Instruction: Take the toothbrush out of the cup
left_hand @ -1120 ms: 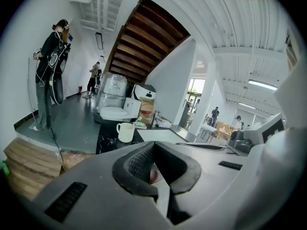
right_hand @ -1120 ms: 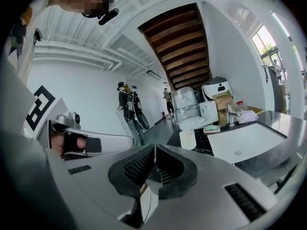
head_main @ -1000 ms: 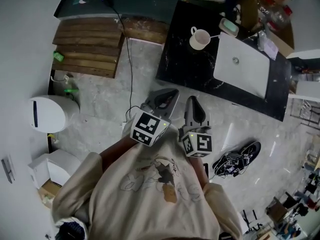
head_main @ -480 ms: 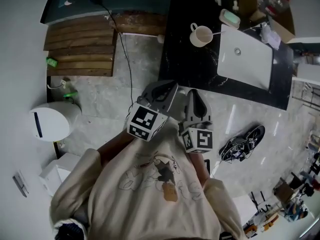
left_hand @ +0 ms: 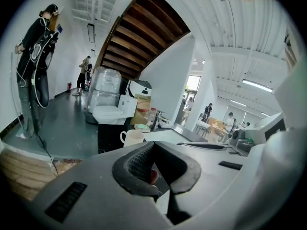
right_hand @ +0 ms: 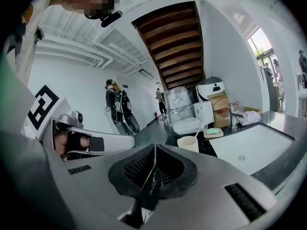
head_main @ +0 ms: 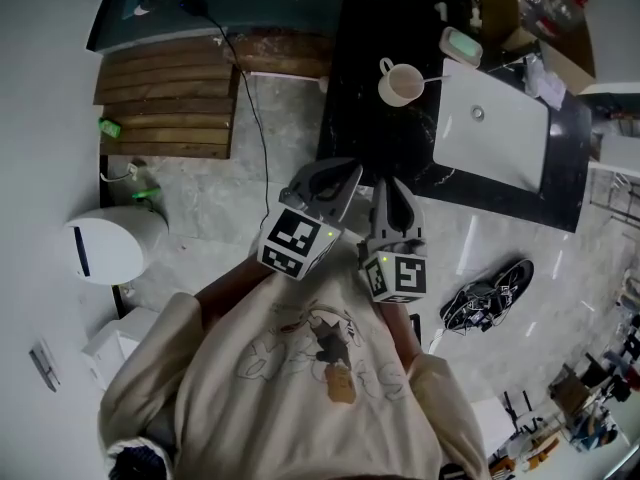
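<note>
- Toothbrush [head_main: 431, 76] stands in the cup [head_main: 400, 83], and its thin pale handle leans out over the rim toward the sink [head_main: 495, 133]
- This cup is a pale mug with a handle; it stands upright on the black counter [head_main: 365, 128], just beside the left edge of the white sink
- Further back on the counter, near the corner of the sink, lies a soap dish [head_main: 460, 45] with a green soap in it
- Well apart from the cup, the left gripper [head_main: 325, 181] hangs over the floor in front of the counter; it is clenched, the two dark pads pressed together, and it grasps nothing
- Just beside it is the right gripper [head_main: 391, 196], also clenched and empty, its pads meeting in one line; in the head view its tip shows at the front edge of the counter
- In the right gripper view the cup with the toothbrush is seen past the closed jaws, with the sink to its right
- On the pale floor lie a dark shoe [head_main: 487, 303] at the right, a wooden pallet [head_main: 165, 108] at the left, and a black cable [head_main: 255, 118] between the pallet and the counter
</note>
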Motion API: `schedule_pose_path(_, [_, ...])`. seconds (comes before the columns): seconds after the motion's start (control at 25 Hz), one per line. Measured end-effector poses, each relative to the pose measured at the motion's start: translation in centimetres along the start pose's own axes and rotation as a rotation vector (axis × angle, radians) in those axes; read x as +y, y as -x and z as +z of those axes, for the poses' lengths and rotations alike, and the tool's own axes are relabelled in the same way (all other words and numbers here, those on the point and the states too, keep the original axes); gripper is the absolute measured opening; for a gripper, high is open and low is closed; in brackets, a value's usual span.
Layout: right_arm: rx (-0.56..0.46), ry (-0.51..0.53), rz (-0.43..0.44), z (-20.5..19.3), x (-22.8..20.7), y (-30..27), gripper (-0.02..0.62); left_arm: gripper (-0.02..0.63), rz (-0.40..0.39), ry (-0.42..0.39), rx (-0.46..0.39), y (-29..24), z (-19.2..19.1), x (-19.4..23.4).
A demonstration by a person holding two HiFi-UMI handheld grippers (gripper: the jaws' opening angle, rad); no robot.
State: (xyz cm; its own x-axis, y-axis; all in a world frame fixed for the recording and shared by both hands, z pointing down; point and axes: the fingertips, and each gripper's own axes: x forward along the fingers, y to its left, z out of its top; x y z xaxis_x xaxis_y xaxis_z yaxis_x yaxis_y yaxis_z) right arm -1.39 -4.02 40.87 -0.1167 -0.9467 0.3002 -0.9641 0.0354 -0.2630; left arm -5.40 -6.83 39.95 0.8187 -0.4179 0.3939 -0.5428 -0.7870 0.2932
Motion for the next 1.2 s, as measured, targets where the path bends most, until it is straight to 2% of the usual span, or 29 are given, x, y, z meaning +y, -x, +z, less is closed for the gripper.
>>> schedule_pose_path(0.2, [-0.003,-0.012,-0.013,0.7,-1.8,-0.5,0.023,0.014,-0.009,-0.019,0.042,-2.0,0.2,-0.1])
schedule_pose_path(0.72, [-0.012,-0.041,-0.011,2.3,-6.5,-2.3,0.023,0.015,-0.011,-0.082,0.063,-7.4,1.9,-0.8])
schedule_pose_path(1.2, [0.006,-0.073,-0.001,2.8,-10.5,-4.1,0.023,0.028,-0.006,-0.097,0.089,-12.3,3.4,-0.5])
